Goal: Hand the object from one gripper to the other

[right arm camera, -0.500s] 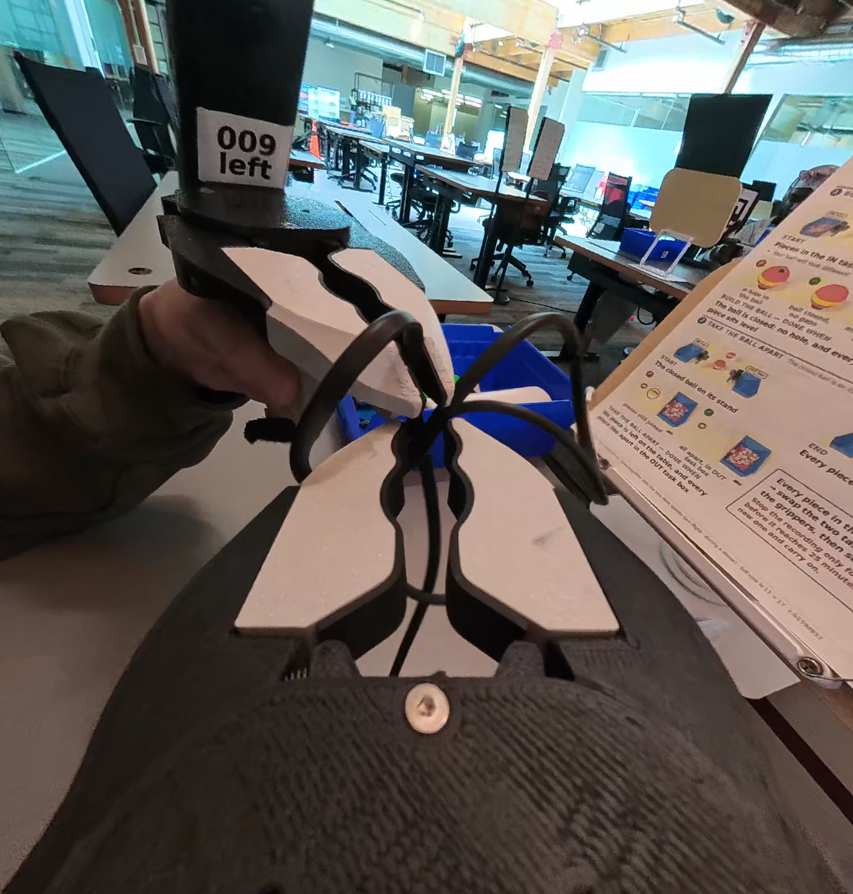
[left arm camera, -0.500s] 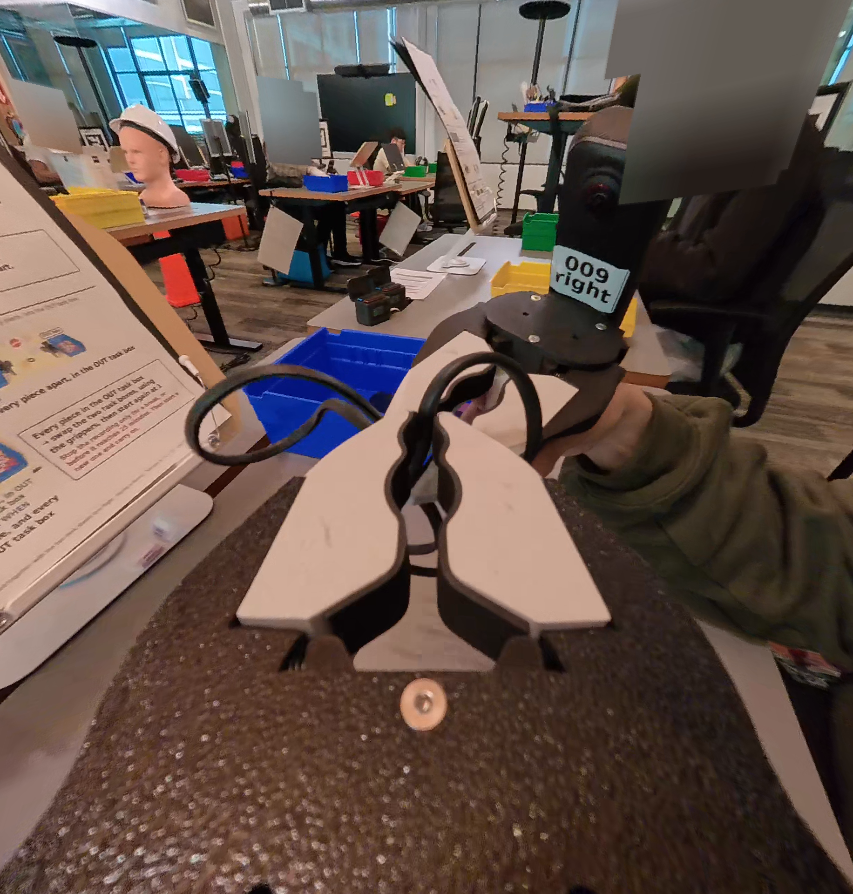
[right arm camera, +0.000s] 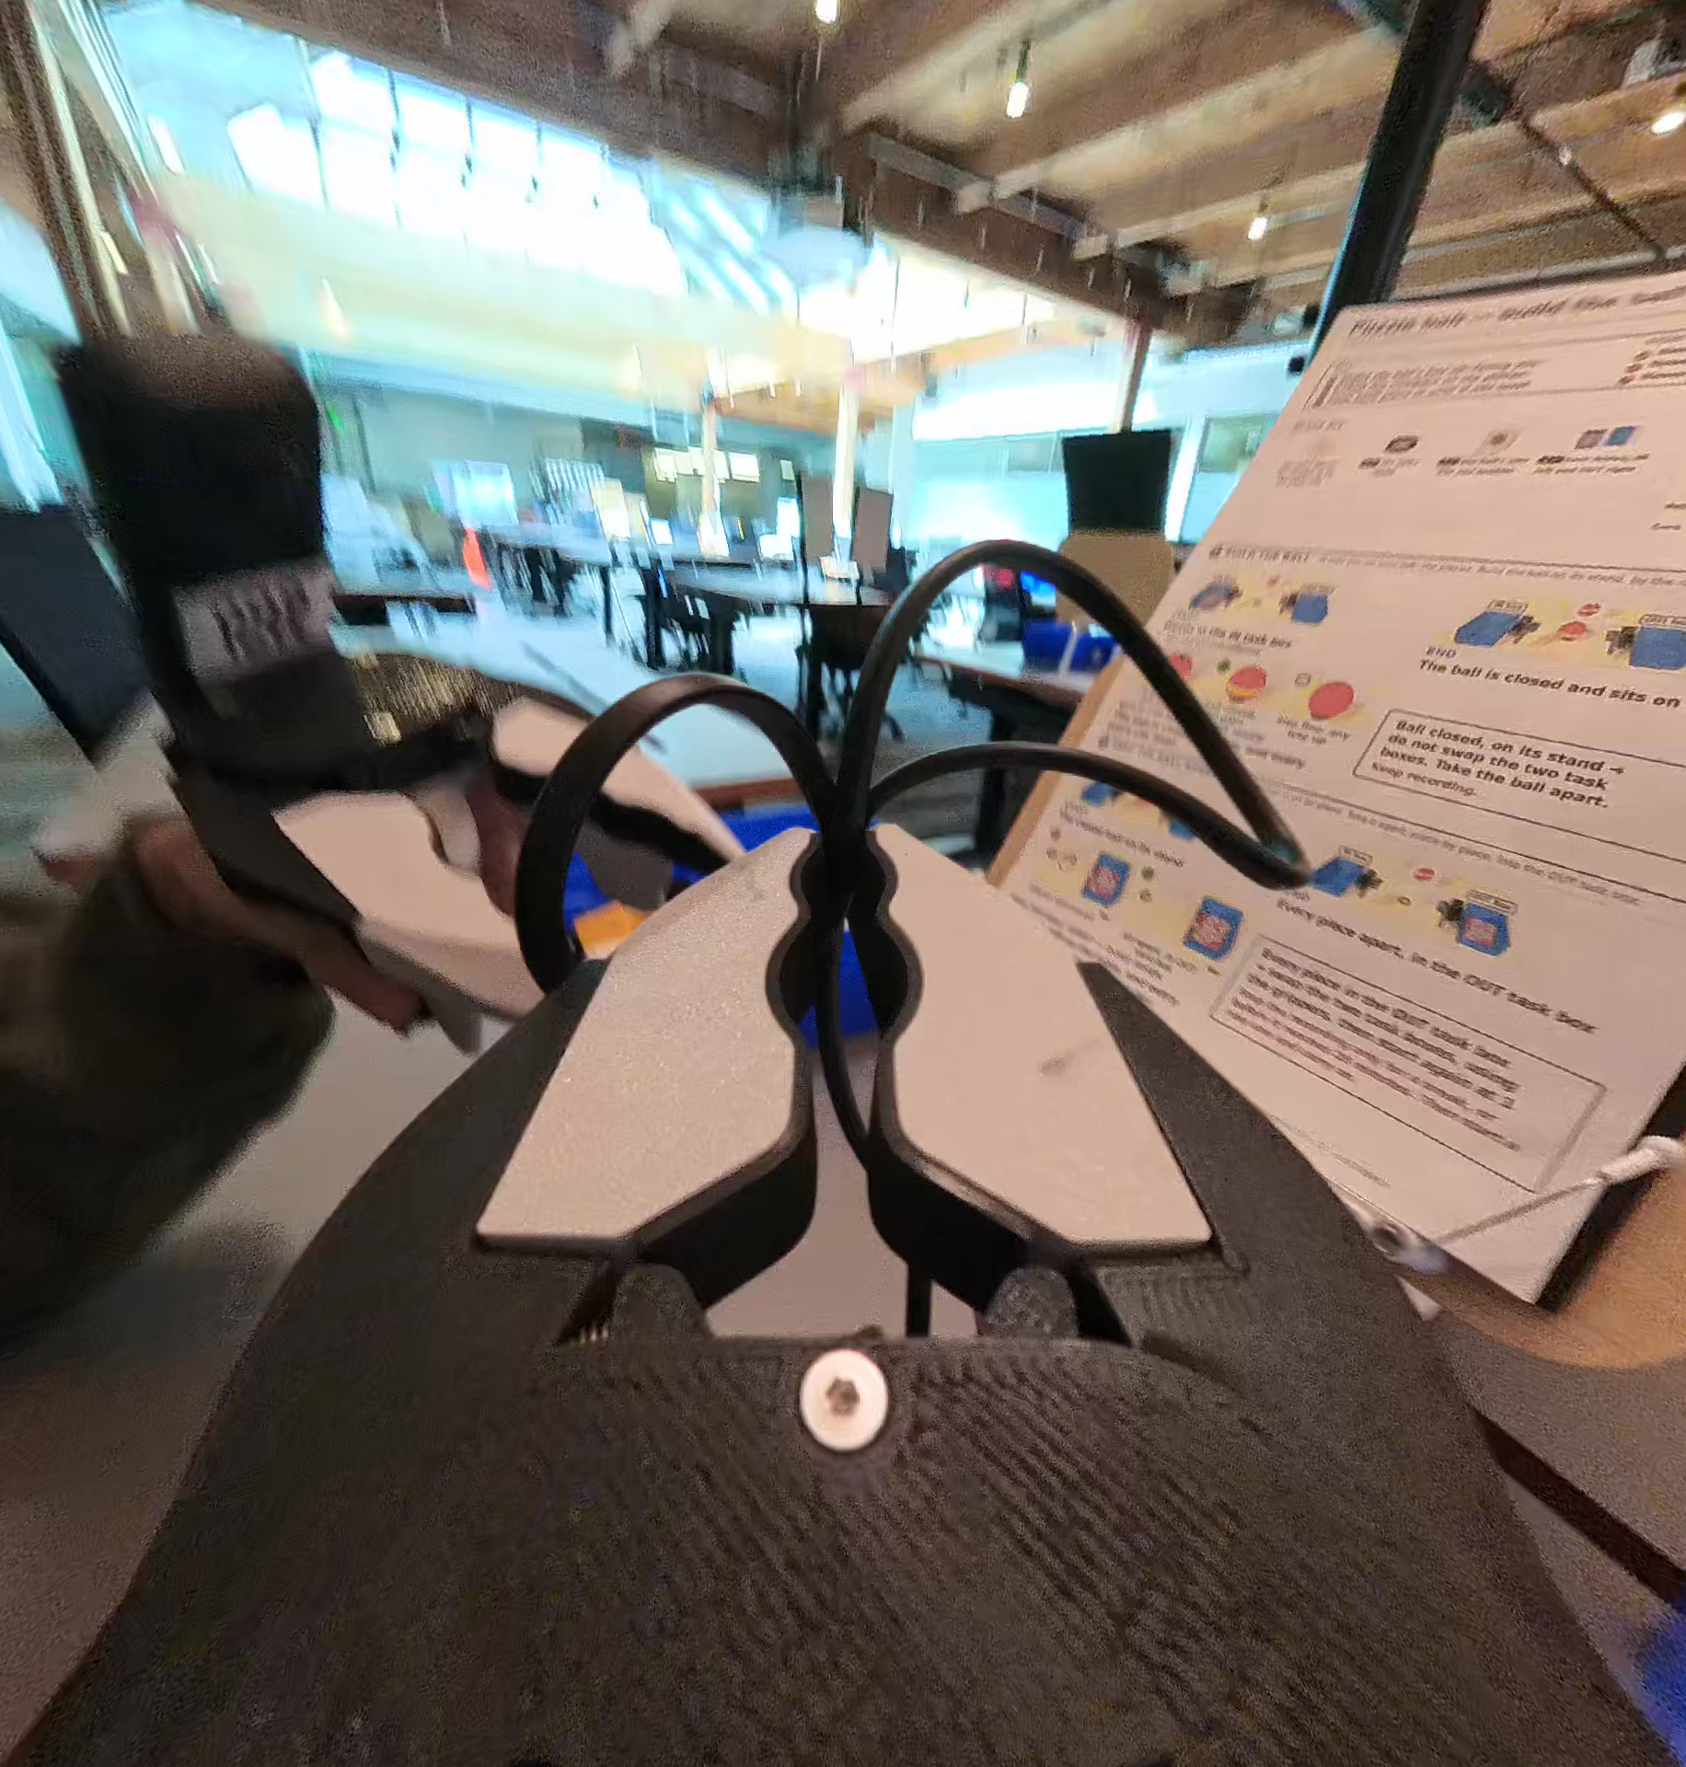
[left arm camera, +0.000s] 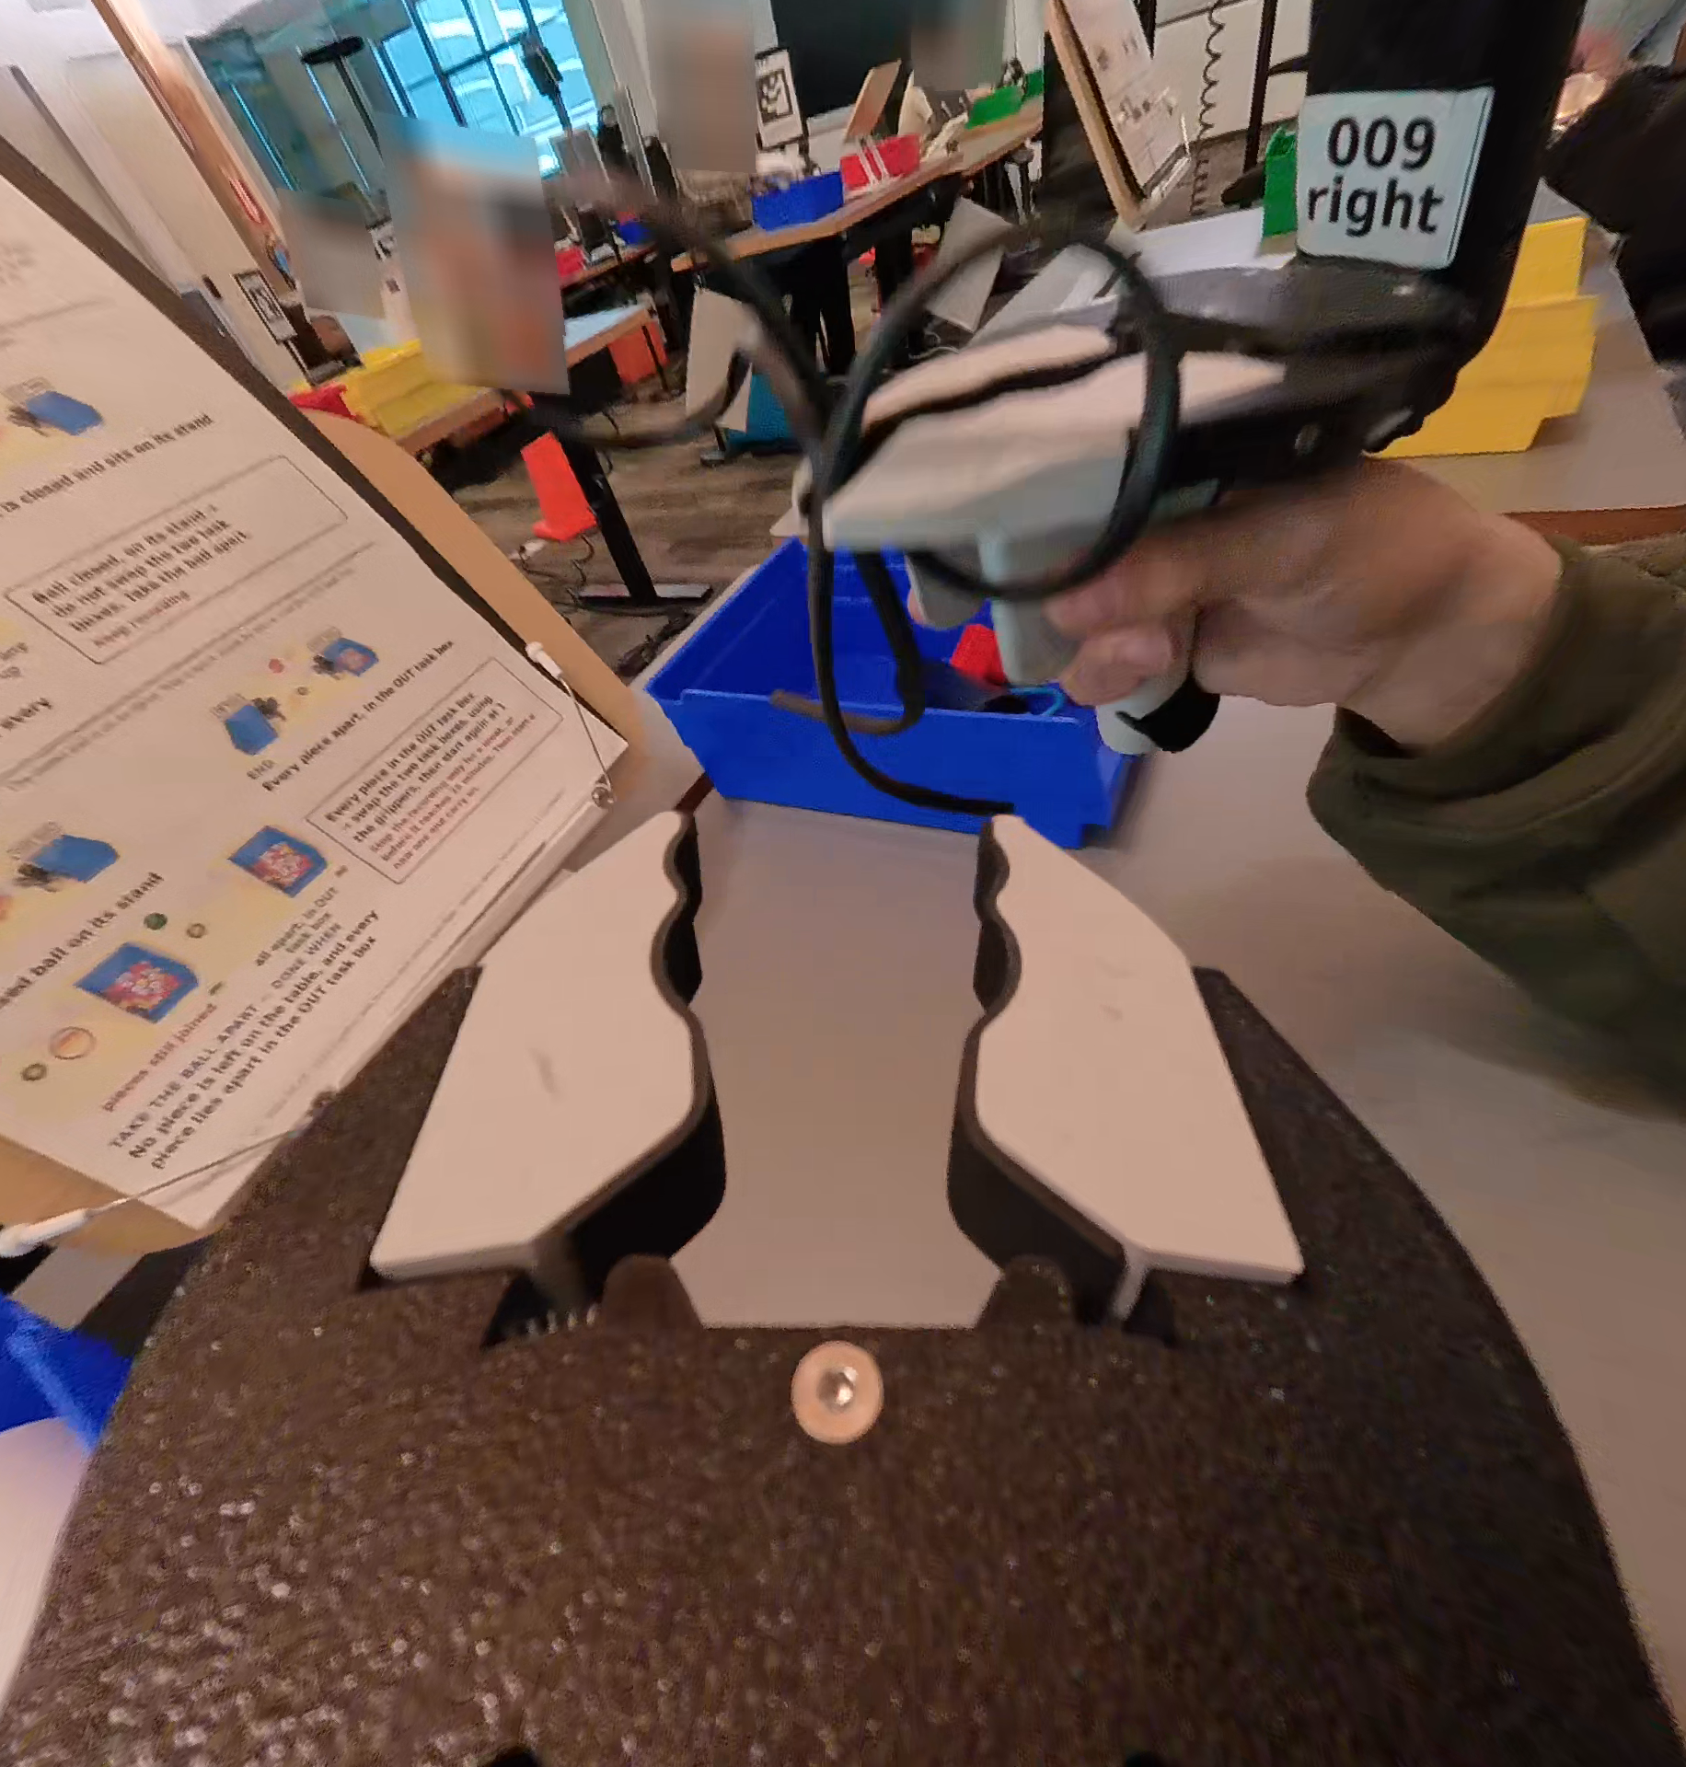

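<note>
White printed label [left arm camera: 1384, 177] on black post [left arm camera: 1532, 143], lettered instruction sheet [left arm camera: 199, 765] (pictures too)

left gripper [right arm camera: 495, 841] motion-blurred, blue bin [right arm camera: 844, 994] mostly hidden behind fingers [right arm camera: 667, 1052]

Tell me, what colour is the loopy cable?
Black. The cable shows best in the right wrist view, pinched between closed jaws.
</note>
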`<state>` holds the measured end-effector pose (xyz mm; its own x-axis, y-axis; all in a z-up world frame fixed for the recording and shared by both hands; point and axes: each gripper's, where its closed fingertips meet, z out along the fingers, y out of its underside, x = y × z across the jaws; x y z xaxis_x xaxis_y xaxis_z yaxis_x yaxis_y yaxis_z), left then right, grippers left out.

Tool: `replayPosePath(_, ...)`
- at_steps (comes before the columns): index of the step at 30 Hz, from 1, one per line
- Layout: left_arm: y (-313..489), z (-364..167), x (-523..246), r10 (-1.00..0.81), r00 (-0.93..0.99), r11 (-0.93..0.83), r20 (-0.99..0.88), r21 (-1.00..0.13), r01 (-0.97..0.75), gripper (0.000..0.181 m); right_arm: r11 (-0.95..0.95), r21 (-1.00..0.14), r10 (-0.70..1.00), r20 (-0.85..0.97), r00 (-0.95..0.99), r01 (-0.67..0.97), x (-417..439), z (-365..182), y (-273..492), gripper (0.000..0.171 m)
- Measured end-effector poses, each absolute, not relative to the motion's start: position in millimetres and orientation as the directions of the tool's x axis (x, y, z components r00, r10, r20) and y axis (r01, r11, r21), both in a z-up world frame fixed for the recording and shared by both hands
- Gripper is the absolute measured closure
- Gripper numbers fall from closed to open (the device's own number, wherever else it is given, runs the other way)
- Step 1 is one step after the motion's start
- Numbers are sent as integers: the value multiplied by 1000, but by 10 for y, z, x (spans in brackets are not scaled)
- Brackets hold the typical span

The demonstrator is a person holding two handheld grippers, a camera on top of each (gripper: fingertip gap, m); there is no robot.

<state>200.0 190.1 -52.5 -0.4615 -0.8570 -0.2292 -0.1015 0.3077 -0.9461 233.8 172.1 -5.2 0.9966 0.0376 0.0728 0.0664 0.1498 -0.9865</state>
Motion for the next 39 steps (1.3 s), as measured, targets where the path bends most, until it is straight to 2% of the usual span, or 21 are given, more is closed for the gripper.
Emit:
replayPosePath(3,1837,-671,2048,-850,-493,302,-189,-940,-161,127,204,-979,13,-6,1000,-8,2508,27,1572,165)
replayPosePath(7,1874,-779,2081,-851,-479,346,-217,-917,-199,129,77,-997,-274,-13,962,9,3144,-170,1188,165)
replayPosePath(10,1892,-794,2097,-859,-475,325,-192,-921,-214,132,-56,-998,-529,-6,849,-42,3748,-519,750,164)
replayPosePath(14,1892,-770,2098,-864,-478,287,-155,-934,-215,135,-172,-969,-651,-24,759,-177,4124,-988,450,164)
replayPosePath(17,1912,-774,2095,-866,-474,291,-159,-931,-219,135,-284,-908,-649,-54,759,-308,4147,-1358,458,162)
replayPosePath(19,1932,-779,2100,-869,-469,289,-158,-931,-222,136,-320,-895,-689,-5,725,-311,4216,-1439,424,139)
replayPosePath(20,1941,-783,2103,-871,-467,285,-153,-931,-226,136,-321,-899,-699,13,715,-297,4227,-1413,418,136)
replayPosePath(26,1976,-803,2108,-874,-462,284,-149,-929,-237,136,-249,-950,-640,16,768,-188,4090,-1118,592,138)
replayPosePath(32,2131,-814,2120,-897,-420,264,-135,-927,-266,136,-214,-977,-506,117,854,7,3692,-723,937,139)
replayPosePath(36,2769,-609,2002,-965,-217,203,-145,-940,-275,136,-258,-958,-388,220,895,123,3344,-644,1242,135)
replayPosePath(39,3635,-584,1713,-980,69,150,-187,-921,-361,136,-278,-943,-305,265,915,181,3124,-660,1451,123)
